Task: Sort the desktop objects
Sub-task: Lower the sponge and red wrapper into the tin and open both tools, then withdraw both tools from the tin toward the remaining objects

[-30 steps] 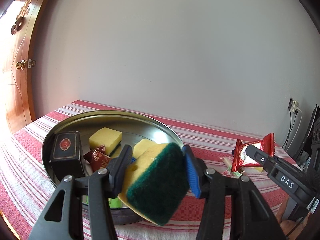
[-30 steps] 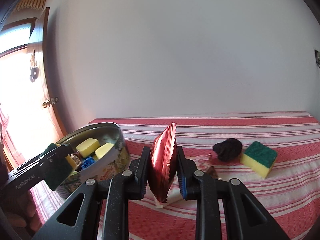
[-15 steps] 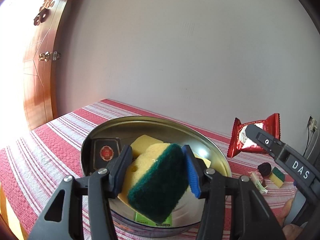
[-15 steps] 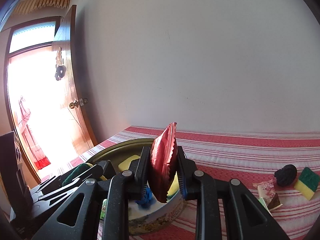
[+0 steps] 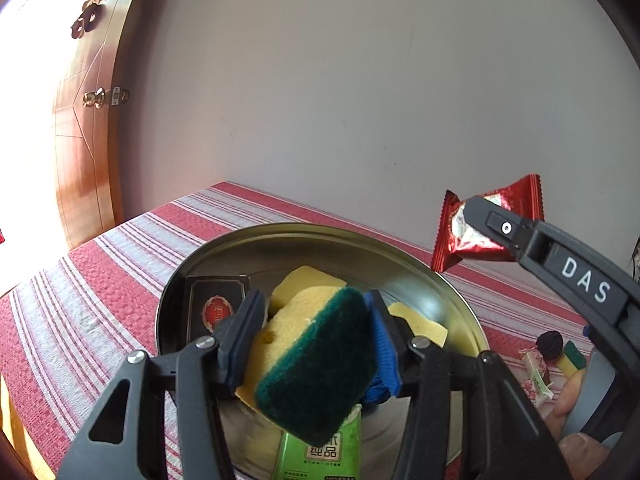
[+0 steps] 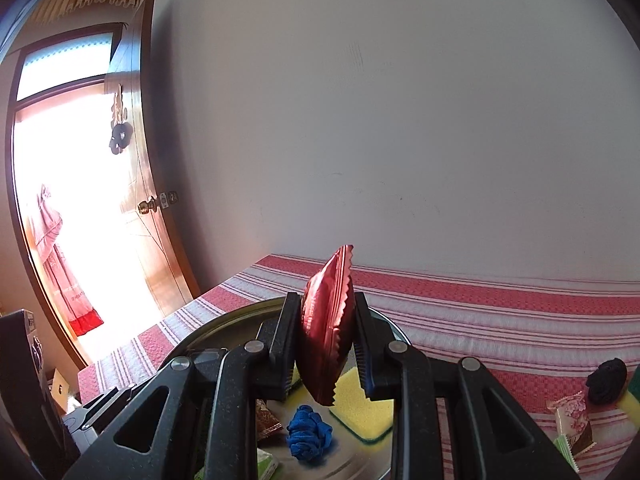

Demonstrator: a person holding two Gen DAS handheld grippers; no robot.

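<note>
My left gripper [image 5: 310, 344] is shut on a yellow sponge with a green scouring face [image 5: 316, 364], held over the round metal tin [image 5: 452, 288]. My right gripper [image 6: 324, 346] is shut on a red foil snack packet [image 6: 326, 320], also above the tin [image 6: 224, 322]. In the left wrist view the right gripper [image 5: 472, 216] comes in from the right, the red packet [image 5: 490, 222] in its tips above the tin's far rim. Inside the tin lie yellow sponges [image 5: 300, 282], a dark box [image 5: 214, 304], a green packet [image 5: 320, 454] and a blue cloth ball [image 6: 308, 432].
The table wears a red and white striped cloth [image 5: 80, 304]. To the right lie a black ball [image 6: 606, 380], wrapped candies [image 6: 570, 420] and a yellow-green sponge [image 5: 572, 358]. A wooden door [image 5: 88, 120] stands at the left, a plain wall behind.
Both grippers have travelled left over the tin, each keeping its grip. The tin now fills the lower part of both views, and the loose items have slid to the right edge.
</note>
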